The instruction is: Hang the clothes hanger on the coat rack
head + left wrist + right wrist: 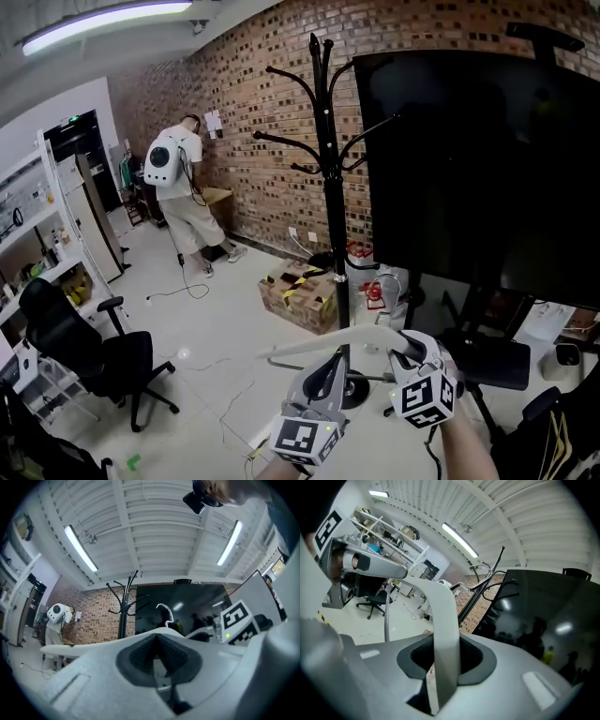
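Grips the clothes hanger (pixel 319 344) with the right gripper (pixel 445 653), pads pressed on a flat white arm that stands up between them. Pinches the other arm with the left gripper (pixel 157 637), pads drawn almost together at the tips, as far as can be judged. Holds it low above the floor (pixel 225 328), long axis running left to right and roughly level.

Faces the coat rack (pixel 329 169) ahead and well apart, with the pole just left of the hanger's middle and the curved branches far higher than the hanger. Puts the left gripper more nearly in line with the pole, the right one closer to the black screen (pixel 487 169). Calls, by this reading, for a lift and a reach forward to lead the hook (pixel 165 612) over a branch.

Shows that hook clearly only in the left gripper view, as a white curve past the jaws with the rack to its left. Shows the firm hold on the arm only in the right gripper view, with the rack beyond to the right.
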Demonstrator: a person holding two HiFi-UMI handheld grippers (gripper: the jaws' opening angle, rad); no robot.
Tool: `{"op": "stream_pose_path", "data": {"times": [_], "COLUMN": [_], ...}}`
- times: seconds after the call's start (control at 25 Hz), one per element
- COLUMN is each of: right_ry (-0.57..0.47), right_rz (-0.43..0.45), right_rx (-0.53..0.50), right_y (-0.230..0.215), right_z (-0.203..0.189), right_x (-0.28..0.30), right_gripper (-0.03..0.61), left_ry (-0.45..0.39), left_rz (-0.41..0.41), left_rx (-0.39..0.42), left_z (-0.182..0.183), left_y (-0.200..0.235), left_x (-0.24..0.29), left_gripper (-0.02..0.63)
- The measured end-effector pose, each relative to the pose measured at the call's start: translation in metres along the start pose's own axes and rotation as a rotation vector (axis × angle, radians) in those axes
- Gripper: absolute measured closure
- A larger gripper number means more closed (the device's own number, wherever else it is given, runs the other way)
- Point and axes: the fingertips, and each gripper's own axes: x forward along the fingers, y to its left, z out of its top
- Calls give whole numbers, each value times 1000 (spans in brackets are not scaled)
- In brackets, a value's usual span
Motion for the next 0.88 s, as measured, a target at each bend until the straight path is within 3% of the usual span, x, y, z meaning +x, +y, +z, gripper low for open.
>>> {"op": "stream_pose_path", "data": {"times": [0.24,0.52,0.72,0.88], "right_ry": [11,51,50,52], "right_rz": [15,76,70,69], "right_rx": [-30,-43,-23,-35], "right_y": [23,52,52,49], "right_z": [24,11,-4,-14], "right_x": [27,56,88,114], "right_gripper": [472,472,473,474], "left_ry": [-5,35,-3,44], "left_rz": [38,90,124,173], "left_rx": [-4,-34,-5,14], "left_z": [3,-22,-31,-51], "left_y": [41,65,89,113], "left_x": [-8,-10,-2,15], "left_gripper": [609,609,609,609]}}
